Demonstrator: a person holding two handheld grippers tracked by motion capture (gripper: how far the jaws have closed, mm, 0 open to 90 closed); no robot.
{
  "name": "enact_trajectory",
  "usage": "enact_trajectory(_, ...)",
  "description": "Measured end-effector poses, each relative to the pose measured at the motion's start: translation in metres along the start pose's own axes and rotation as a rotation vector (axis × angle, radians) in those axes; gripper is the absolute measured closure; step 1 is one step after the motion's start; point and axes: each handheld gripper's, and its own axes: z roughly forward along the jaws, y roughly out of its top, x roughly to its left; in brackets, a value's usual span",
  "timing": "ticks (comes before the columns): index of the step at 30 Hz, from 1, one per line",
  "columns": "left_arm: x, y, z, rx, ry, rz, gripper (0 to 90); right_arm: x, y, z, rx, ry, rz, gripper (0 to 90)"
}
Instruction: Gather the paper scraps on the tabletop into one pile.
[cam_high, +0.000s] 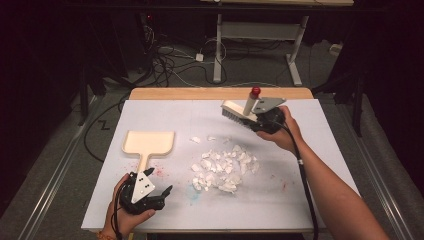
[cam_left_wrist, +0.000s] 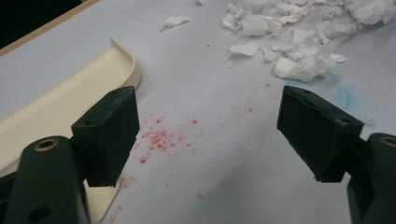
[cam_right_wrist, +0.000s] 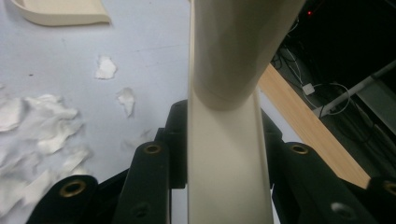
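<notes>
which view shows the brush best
The high view: the whole brush shows there, bristles, handle and red tip, clamped in the right gripper above the table. The right gripper view shows just its cream handle close up, between the jaws.

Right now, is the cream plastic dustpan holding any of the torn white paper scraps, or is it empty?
Empty. The cream plastic dustpan lies flat with a bare tray; the torn white paper scraps sit piled on the table, apart from it.

A pale-covered table (cam_high: 310, 165) bears a cream dustpan (cam_high: 149, 143) and torn white paper scraps (cam_high: 223, 167).
</notes>
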Motion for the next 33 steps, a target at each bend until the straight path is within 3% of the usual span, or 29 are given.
enact_trajectory(2,0.000,0.000,0.000,-0.001,0.002,0.000,20.1,0.001,0.003,0.009,0.007,-0.002,-0.014,67.5)
enact_trajectory(4,-0.001,0.000,0.000,-0.004,-0.009,-0.001,20.1,0.007,0.011,0.037,0.031,0.006,-0.058,67.5)
enact_trajectory(5,-0.001,0.000,0.000,-0.004,-0.009,-0.001,20.1,0.007,0.011,0.037,0.031,0.006,-0.058,67.5)
enact_trajectory(6,-0.001,0.000,0.000,-0.005,-0.010,0.000,20.1,0.013,0.018,0.053,0.040,0.035,-0.077,67.5)
enact_trajectory(7,-0.002,0.000,0.000,-0.003,-0.013,-0.002,20.1,0.013,0.018,0.053,0.040,0.035,-0.077,67.5)
enact_trajectory(8,-0.002,-0.001,0.000,0.001,-0.016,0.000,20.1,0.021,0.023,0.068,0.046,0.050,-0.097,67.5)
enact_trajectory(12,-0.003,-0.002,-0.001,0.004,-0.018,-0.005,20.1,0.033,0.025,0.092,0.069,0.070,-0.151,67.6)
enact_trajectory(13,-0.003,-0.002,-0.001,0.004,-0.018,-0.005,20.1,0.036,0.024,0.095,0.060,0.090,-0.138,67.6)
enact_trajectory(21,-0.004,-0.004,-0.002,0.018,-0.010,-0.008,20.1,0.046,0.022,0.095,0.060,0.184,-0.161,67.5)
enact_trajectory(24,-0.004,-0.004,-0.002,0.018,-0.011,-0.010,20.1,0.049,0.018,0.090,0.023,0.231,-0.154,67.5)
enact_trajectory(29,-0.003,-0.004,-0.001,0.027,-0.015,-0.010,20.1,0.057,0.015,0.078,0.022,0.318,-0.237,67.4)
enact_trajectory(32,-0.005,-0.004,-0.001,0.032,-0.018,0.001,20.1,0.059,0.012,0.070,0.010,0.350,-0.252,67.4)
enact_trajectory(33,-0.005,-0.004,-0.001,0.032,-0.019,0.000,20.1,0.061,0.008,0.061,0.000,0.384,-0.256,67.4)
